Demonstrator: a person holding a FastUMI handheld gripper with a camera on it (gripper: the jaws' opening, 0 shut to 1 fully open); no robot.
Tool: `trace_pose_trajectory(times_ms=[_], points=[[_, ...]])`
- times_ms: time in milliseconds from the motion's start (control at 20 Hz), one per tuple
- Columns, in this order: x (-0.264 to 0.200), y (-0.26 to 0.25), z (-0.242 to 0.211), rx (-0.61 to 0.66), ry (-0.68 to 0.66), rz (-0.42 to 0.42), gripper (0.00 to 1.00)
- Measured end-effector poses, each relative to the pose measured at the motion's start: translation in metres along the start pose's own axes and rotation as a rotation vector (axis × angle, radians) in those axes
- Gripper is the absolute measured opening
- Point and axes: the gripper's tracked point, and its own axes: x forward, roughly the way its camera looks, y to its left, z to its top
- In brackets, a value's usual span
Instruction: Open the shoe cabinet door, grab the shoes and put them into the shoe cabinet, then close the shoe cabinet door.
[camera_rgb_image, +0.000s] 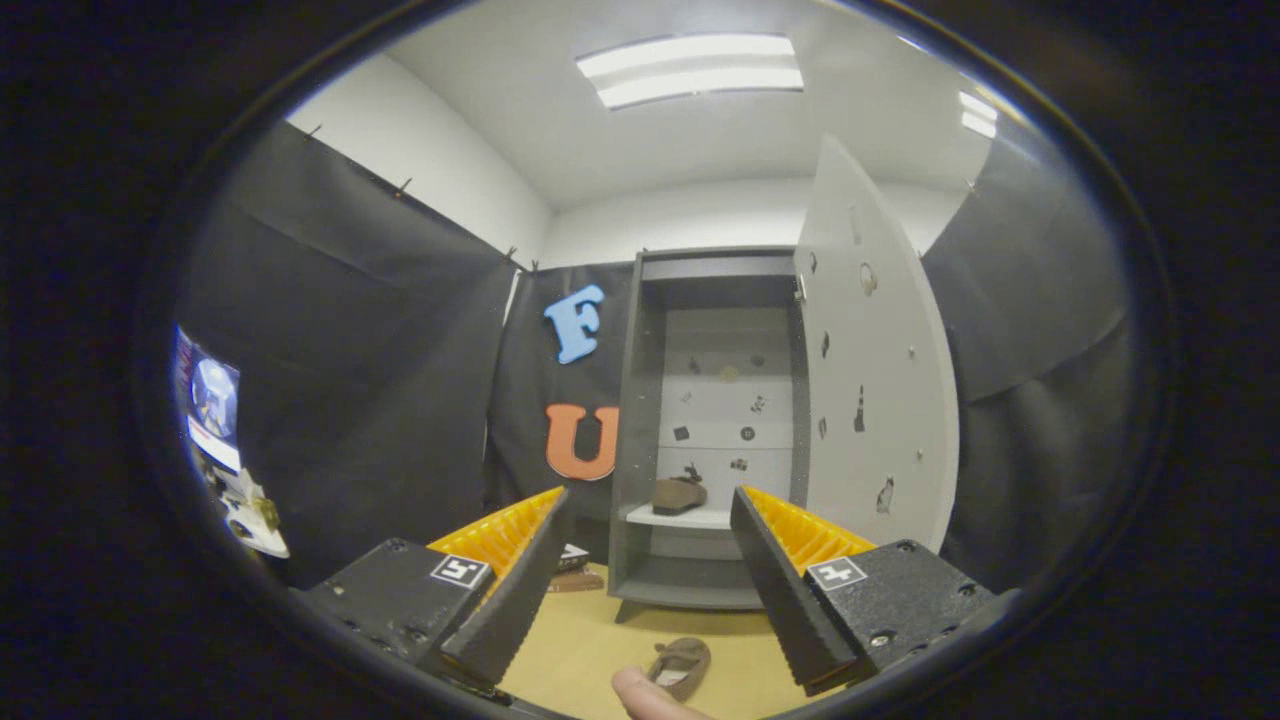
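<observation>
Nearest the lens, a fingertip (648, 695) pokes up beside one brown shoe (680, 667) lying on the tan floor (590, 640), just in front of the shoe cabinet (632, 420). That shoe sits between the two fingers of the gripper (650, 520), low and short of their tips, and the fingers stand wide apart with nothing pressed between them. My guess is that the spread is kept for coming down over the shoe on the floor.

Taking the cabinet as the landmark and going from left to right: well to its left, a lit screen (210, 405) hangs on the booth's dark cloth, with some pale gear below it that is too blurred to name. At the cabinet's left foot lies a small dark flat thing (574, 572); I cannot tell what it is. Inside the cabinet, a second brown shoe (679, 493) rests on the white shelf (690, 518), which suggests half the pair is already stowed. Hinged on the cabinet's right side, the white door (880, 400) is swung fully open, leaving the way in clear.

Counted: two shoes, one on the shelf and one on the floor; one cabinet; one door; one gripper. By my reading, the floor shoe and closing the door are left.
</observation>
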Motion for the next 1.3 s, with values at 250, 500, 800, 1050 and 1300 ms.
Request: trace_pose_trajectory(times_ms=[250, 500, 800, 1050, 1300], points=[[0.052, 0.000, -0.097, 0.053, 0.179, -0.043, 1.00], [0.076, 0.008, -0.192, 0.052, 0.363, -0.059, 1.00], [0.095, -0.021, -0.290, -0.026, 0.494, -0.199, 1.00], [0.095, -0.029, -0.365, -0.008, 0.636, -0.241, 1.00], [0.117, -0.031, -0.391, 0.037, 0.640, -0.223, 0.97]])
